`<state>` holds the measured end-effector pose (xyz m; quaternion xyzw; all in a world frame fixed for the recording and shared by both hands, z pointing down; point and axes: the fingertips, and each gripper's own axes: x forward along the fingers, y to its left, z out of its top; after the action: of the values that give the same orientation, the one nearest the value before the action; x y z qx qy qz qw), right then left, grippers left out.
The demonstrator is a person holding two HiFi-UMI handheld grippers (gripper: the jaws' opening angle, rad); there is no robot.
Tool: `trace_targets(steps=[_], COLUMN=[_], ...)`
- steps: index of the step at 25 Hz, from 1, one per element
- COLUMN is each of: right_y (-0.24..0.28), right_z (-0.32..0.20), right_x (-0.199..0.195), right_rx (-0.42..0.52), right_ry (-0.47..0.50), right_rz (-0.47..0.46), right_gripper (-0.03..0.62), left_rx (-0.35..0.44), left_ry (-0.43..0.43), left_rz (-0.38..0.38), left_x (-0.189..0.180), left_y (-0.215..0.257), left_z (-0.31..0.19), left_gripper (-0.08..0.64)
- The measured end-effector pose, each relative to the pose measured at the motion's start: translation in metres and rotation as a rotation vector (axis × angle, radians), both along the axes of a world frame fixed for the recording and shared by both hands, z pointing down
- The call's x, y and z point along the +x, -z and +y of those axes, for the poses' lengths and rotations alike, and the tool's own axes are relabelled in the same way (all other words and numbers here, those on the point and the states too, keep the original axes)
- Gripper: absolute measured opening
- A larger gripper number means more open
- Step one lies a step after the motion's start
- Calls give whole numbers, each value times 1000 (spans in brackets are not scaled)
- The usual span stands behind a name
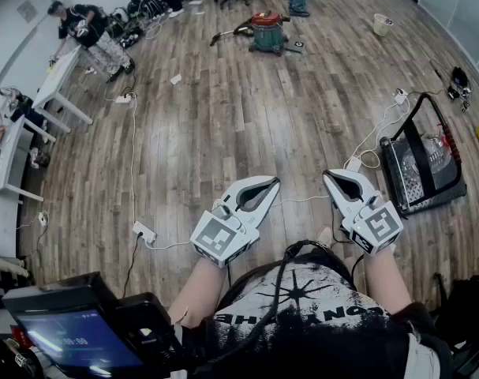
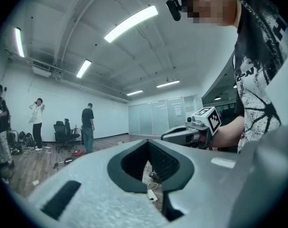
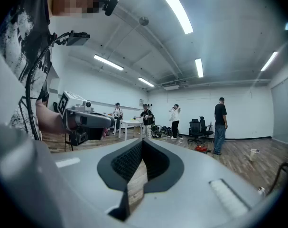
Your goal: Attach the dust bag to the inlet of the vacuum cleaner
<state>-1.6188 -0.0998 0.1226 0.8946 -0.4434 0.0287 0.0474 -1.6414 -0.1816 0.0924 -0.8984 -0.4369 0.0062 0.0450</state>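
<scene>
The vacuum cleaner (image 1: 268, 31), a red and green canister with a hose, stands far off on the wood floor; it also shows small as the canister (image 2: 77, 153) in the left gripper view and the canister (image 3: 201, 148) in the right gripper view. I cannot make out a dust bag in any view. My left gripper (image 1: 274, 182) and right gripper (image 1: 329, 175) are held level in front of my chest, far from the vacuum. Both are shut with nothing between the jaws. Each camera sees the other one: the right gripper (image 2: 181, 134) and the left gripper (image 3: 89, 120).
A black wire cart (image 1: 423, 164) lies on the floor at the right among white cables. A power strip (image 1: 143, 231) lies at the left. White tables (image 1: 58, 77) and several people stand along the left wall and far end. A pale bucket (image 1: 383, 24) sits beyond the vacuum.
</scene>
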Motion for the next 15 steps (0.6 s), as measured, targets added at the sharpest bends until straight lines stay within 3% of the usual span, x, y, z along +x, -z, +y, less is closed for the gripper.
trace_targets(steps=[3,15], right_y=[0,-12], right_z=[3,1], right_x=[-1,-10], right_rx=[-7,-18], right_ry=[-4,7], right_rz=[6,-31], right_gripper=[6,6], left_rx=[-2,-2], left_ry=[1,-32], left_rz=[-53,-76], left_x=[-2,-10], left_y=[-4,-12], left_z=[3,10], left_gripper=[-3,-3])
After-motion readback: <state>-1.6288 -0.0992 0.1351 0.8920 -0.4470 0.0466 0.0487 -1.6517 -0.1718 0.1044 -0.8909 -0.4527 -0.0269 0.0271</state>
